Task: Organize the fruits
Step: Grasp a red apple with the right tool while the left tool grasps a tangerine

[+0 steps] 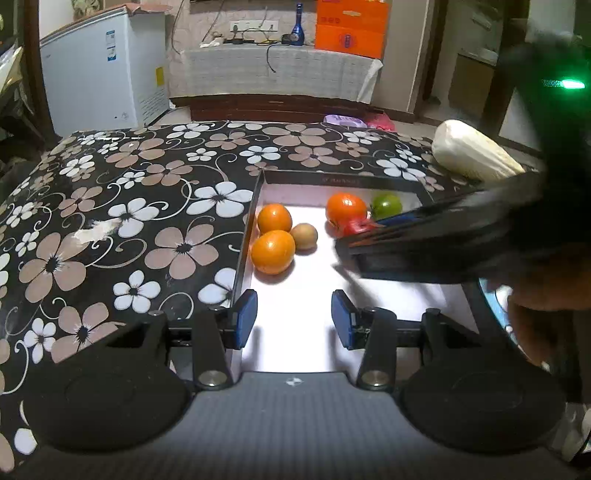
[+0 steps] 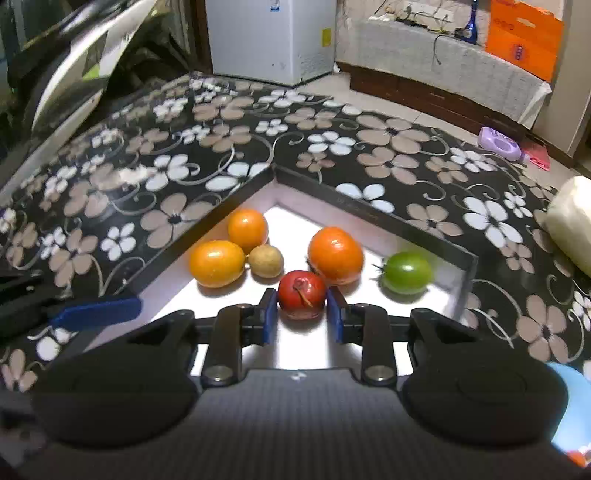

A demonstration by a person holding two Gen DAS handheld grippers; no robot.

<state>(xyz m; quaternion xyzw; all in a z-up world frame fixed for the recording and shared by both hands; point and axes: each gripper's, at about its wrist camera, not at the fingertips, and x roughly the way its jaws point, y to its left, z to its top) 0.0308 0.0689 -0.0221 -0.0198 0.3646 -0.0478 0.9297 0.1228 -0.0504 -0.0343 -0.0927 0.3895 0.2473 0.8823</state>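
A white-floored tray with a black rim point(image 2: 369, 210) sits on the flowered table. In it lie two oranges point(image 2: 247, 229) point(image 2: 217, 263), a small brown fruit point(image 2: 265, 260), a large orange-red fruit point(image 2: 335, 254) and a green fruit point(image 2: 406, 272). My right gripper point(image 2: 301, 310) has its blue pads pressed against both sides of a red fruit point(image 2: 302, 300) that rests on the tray floor. In the left wrist view my left gripper point(image 1: 293, 317) stands open over the bare tray floor, holding nothing, and the oranges point(image 1: 272, 252) lie just beyond it.
A long white vegetable point(image 1: 469, 151) lies on the table right of the tray. The flowered tabletop point(image 1: 129, 221) stretches to the left. Beyond the table are a white freezer point(image 1: 103, 66), a covered bench and an orange box point(image 1: 351, 29).
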